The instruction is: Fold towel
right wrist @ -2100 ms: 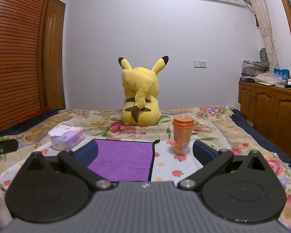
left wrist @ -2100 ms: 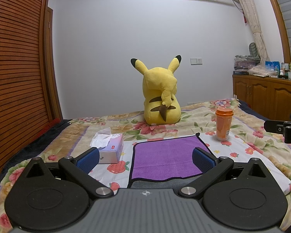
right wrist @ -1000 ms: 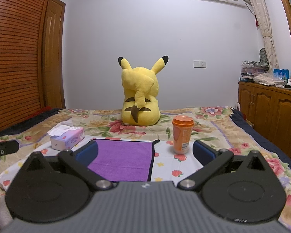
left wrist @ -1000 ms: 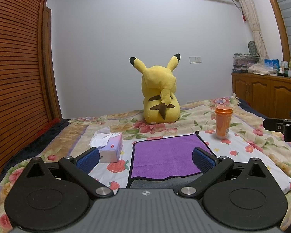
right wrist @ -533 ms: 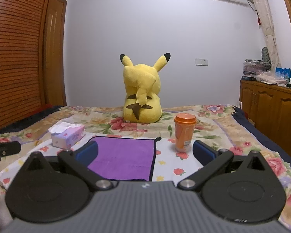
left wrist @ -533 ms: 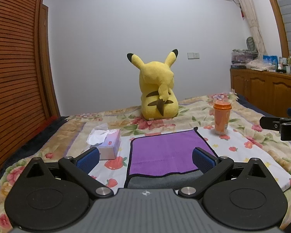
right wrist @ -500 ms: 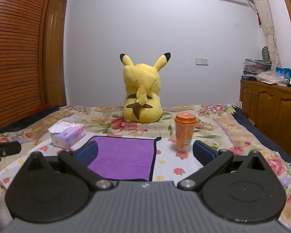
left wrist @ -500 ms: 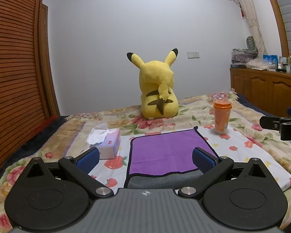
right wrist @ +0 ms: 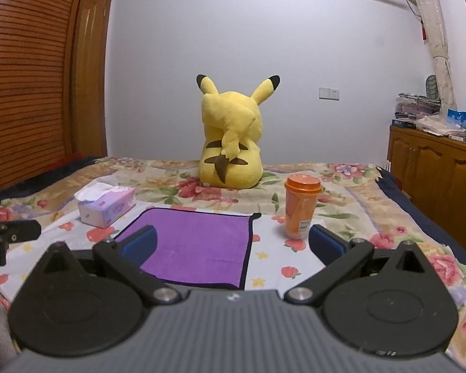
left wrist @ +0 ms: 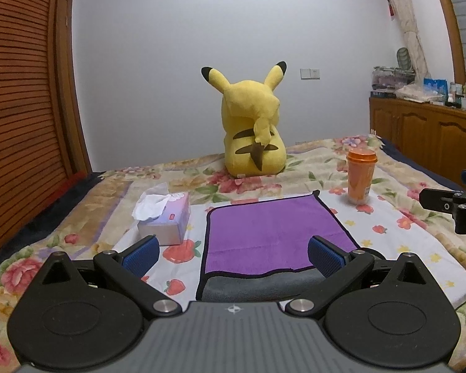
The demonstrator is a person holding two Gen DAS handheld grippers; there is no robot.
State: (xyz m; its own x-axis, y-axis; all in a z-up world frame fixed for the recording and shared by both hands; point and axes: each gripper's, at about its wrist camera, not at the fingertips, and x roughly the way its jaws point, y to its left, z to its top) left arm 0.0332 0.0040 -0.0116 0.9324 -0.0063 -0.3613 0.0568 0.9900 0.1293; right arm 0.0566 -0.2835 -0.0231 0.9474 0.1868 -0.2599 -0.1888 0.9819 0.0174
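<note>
A floral bed (left wrist: 404, 168) carries a yellow plush (left wrist: 253, 133) at twelve o'clock. The purple towel (left wrist: 273, 233) lies flat at centre, tissue box (left wrist: 167, 217) at nine o'clock, orange cup (left wrist: 360, 177) at two. Left gripper (left wrist: 233, 256) and right gripper (right wrist: 233, 242) hover with jaws spread wide, holding nothing.

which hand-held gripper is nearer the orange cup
Right. The right hand-held gripper has the orange cup just beyond its right finger. The left hand-held gripper faces the purple towel, with the cup farther off to its right.
</note>
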